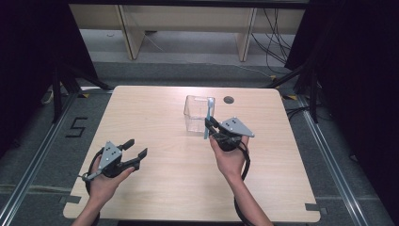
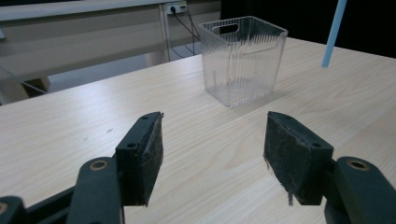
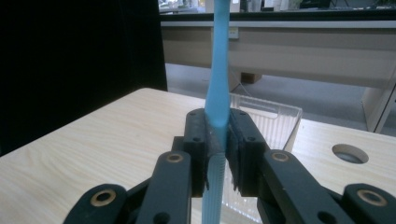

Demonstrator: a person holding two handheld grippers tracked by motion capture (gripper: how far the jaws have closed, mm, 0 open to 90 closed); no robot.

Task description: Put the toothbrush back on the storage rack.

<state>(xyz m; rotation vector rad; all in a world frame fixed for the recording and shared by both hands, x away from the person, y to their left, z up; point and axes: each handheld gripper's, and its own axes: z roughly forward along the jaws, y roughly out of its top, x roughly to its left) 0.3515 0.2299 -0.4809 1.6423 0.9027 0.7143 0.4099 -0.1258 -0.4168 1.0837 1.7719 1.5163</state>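
The right hand (image 1: pixel 229 157) comes in from the bottom of the high view, forearm angled toward the middle of the tabletop (image 1: pixel 155 117), and holds the right claw (image 1: pixel 210 126) raised just in front of a clear plastic bin (image 1: pixel 198 113). Its jaws are pressed together on a light blue toothbrush (image 1: pixel 207 118), which stands nearly upright. In the right gripper view the right claw (image 3: pixel 218 154) clamps the toothbrush (image 3: pixel 218 93) partway along its handle; the handle rises past the top of the frame and a ribbed stretch runs down below the pads. The clear plastic bin (image 3: pixel 275 119) sits right behind the jaws. A round cable hole (image 3: pixel 350 153) lies in the tabletop to the right of it.

The left hand (image 1: pixel 106 176) rests low near the tabletop's near left corner, wrist turned so the left claw (image 1: pixel 136 148) points toward the middle. Its jaws stand wide apart and hold nothing. In the left gripper view the left claw (image 2: pixel 212 151) shows bare wood between its pads, with the clear plastic bin (image 2: pixel 243 58) well ahead and the toothbrush's (image 2: pixel 331 37) lower end hanging above the tabletop to the bin's right.

The bin stands toward the far edge, near the cable hole (image 1: pixel 228 100). Open wood stretches across the left half and the near middle, between the two hands.
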